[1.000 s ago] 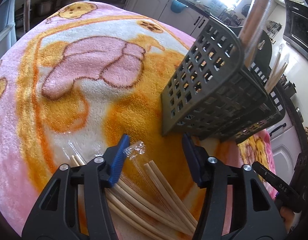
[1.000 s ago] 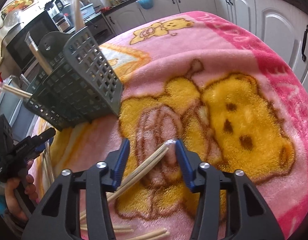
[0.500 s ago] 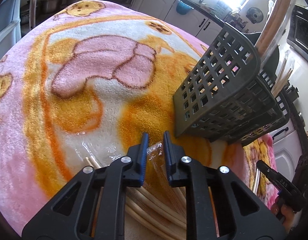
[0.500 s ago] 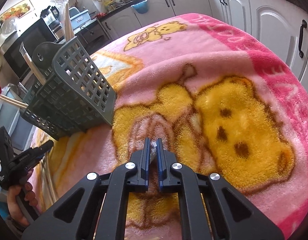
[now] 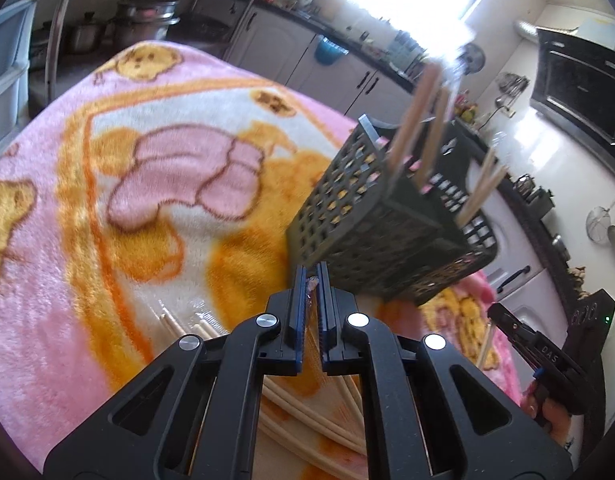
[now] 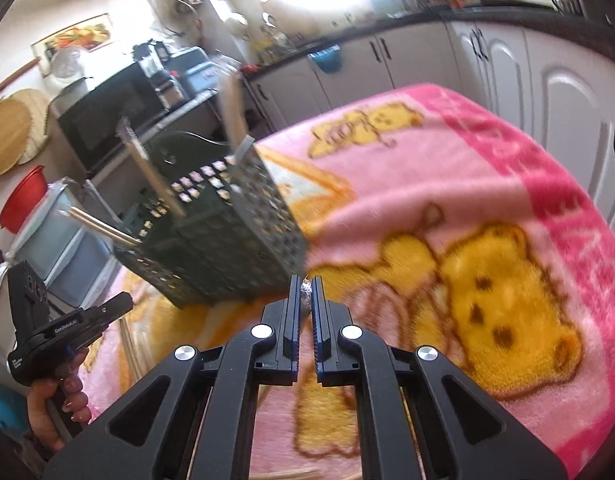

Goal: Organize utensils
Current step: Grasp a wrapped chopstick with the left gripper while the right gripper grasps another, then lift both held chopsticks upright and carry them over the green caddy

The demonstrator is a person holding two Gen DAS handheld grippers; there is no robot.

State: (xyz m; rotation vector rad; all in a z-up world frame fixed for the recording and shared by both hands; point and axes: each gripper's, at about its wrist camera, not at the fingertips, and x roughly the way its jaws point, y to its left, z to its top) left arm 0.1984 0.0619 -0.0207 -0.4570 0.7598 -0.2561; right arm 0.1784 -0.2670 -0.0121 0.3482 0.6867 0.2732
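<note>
My left gripper (image 5: 311, 276) is closing its jaws on the clear-wrapped tip of a chopstick pair (image 5: 310, 283), lifted off the blanket. Below it, several more wooden chopsticks (image 5: 307, 412) lie loose on the blanket. My right gripper (image 6: 306, 282) is shut on the crinkled wrapper tip of another chopstick pair (image 6: 306, 290). The dark slotted utensil basket (image 5: 367, 220) stands just beyond both grippers, tilted, with several chopsticks (image 5: 411, 124) sticking out of it. From the right wrist the basket (image 6: 227, 248) is at centre left.
A pink and orange cartoon blanket (image 5: 107, 240) covers the table. A hand (image 6: 55, 412) holds the left gripper at lower left in the right wrist view. White cabinets (image 6: 567, 100), a black microwave (image 6: 107, 116) and pots (image 5: 143, 20) ring the table.
Both grippers went from open around the chopsticks to shut on their wrapped tips. Both then rose, so the blanket sits lower and the basket nearer the jaws.
</note>
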